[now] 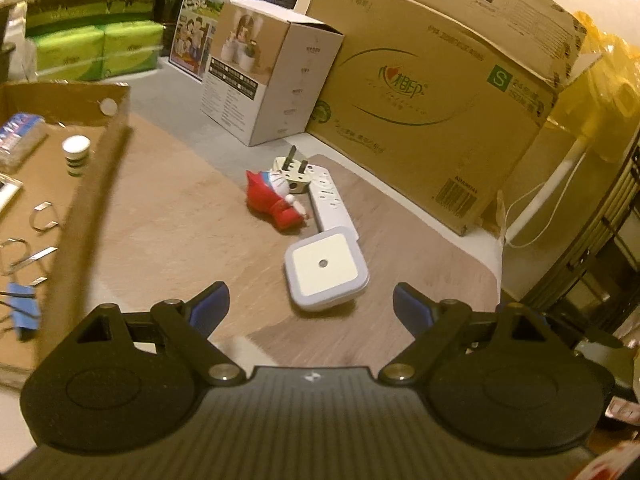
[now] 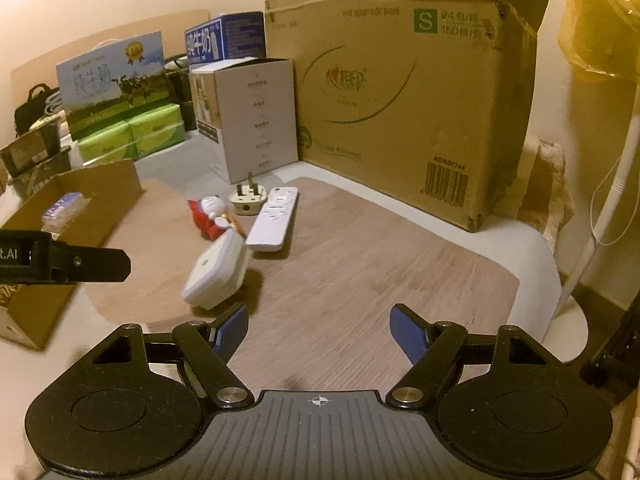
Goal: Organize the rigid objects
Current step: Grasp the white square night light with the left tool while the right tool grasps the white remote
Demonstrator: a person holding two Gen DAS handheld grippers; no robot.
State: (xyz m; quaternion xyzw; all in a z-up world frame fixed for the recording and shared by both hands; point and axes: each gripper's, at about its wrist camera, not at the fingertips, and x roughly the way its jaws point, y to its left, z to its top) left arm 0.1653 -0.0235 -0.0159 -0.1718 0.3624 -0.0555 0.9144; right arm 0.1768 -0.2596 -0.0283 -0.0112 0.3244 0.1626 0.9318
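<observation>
A white square night light (image 1: 325,268) (image 2: 218,270) lies on the wooden table top, just ahead of my open, empty left gripper (image 1: 311,306). Behind it lie a white remote (image 1: 330,200) (image 2: 274,218), a red and white Doraemon figure (image 1: 276,202) (image 2: 210,212) and a cream plug adapter (image 1: 294,172) (image 2: 248,198). My right gripper (image 2: 319,326) is open and empty, low over the table to the right of the night light. An open cardboard tray (image 1: 108,156) (image 2: 100,196) at the left holds binder clips, a small white bottle (image 1: 76,154) and a packet.
A large brown carton (image 1: 432,92) (image 2: 400,92) and a white product box (image 1: 272,72) (image 2: 248,116) stand at the back. Milk cartons and green packs (image 2: 132,132) are at the far left. A white lamp pole (image 2: 616,200) stands at the right. The left gripper's body (image 2: 64,262) shows at the left.
</observation>
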